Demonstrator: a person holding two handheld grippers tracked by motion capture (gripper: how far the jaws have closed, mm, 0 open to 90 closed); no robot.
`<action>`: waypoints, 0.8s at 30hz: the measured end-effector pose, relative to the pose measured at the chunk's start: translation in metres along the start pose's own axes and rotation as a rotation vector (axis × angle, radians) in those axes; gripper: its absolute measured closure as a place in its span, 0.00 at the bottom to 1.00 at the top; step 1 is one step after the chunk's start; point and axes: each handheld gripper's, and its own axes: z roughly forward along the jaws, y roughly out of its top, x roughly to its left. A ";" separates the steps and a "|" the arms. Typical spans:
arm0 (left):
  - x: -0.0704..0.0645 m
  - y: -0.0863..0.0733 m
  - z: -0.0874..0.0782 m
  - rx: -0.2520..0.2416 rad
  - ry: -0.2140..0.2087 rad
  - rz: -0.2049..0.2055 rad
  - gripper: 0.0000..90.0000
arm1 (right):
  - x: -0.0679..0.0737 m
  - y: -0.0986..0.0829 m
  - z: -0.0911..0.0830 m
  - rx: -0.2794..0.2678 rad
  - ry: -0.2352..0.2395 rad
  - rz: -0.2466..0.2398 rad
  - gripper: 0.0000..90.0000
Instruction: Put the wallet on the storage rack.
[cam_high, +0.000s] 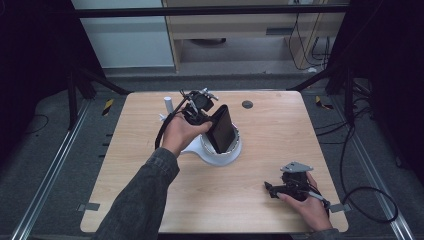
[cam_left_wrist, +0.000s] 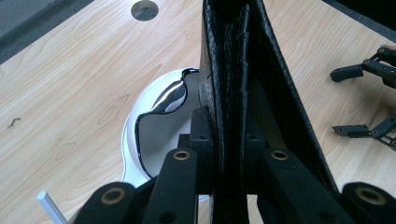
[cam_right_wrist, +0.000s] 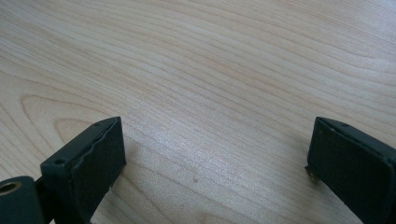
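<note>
Jaws of the left gripper (cam_left_wrist: 229, 154) are shut tight on a black wallet (cam_left_wrist: 247, 84), which is held upright, its lower end inside the white bowl (cam_left_wrist: 133, 140) just below. Whether it is being put in or taken out cannot be told. The right gripper (cam_right_wrist: 215, 154) is held wide open and empty, low over bare table (cam_right_wrist: 196, 60). The wallet's bottom edge is hidden.

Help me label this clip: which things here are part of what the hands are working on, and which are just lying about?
In use:
- black wallet-like case, clamped in the left gripper
- white bowl-shaped holder, which the case is held over or in

Lying about:
- white cylinder standing behind the hand
- round hole in the wooden table
- right gripper, open and empty over bare wood
</note>
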 end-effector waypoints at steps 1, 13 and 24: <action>0.001 0.000 0.001 0.000 -0.002 -0.002 0.89 | 0.000 0.000 0.000 0.001 0.000 0.000 0.05; 0.006 0.004 0.008 0.019 -0.002 -0.001 0.88 | 0.000 0.000 0.000 -0.003 -0.001 -0.003 0.04; 0.008 0.001 0.000 -0.038 0.083 -0.009 0.70 | 0.000 -0.001 0.000 -0.005 -0.002 -0.003 0.04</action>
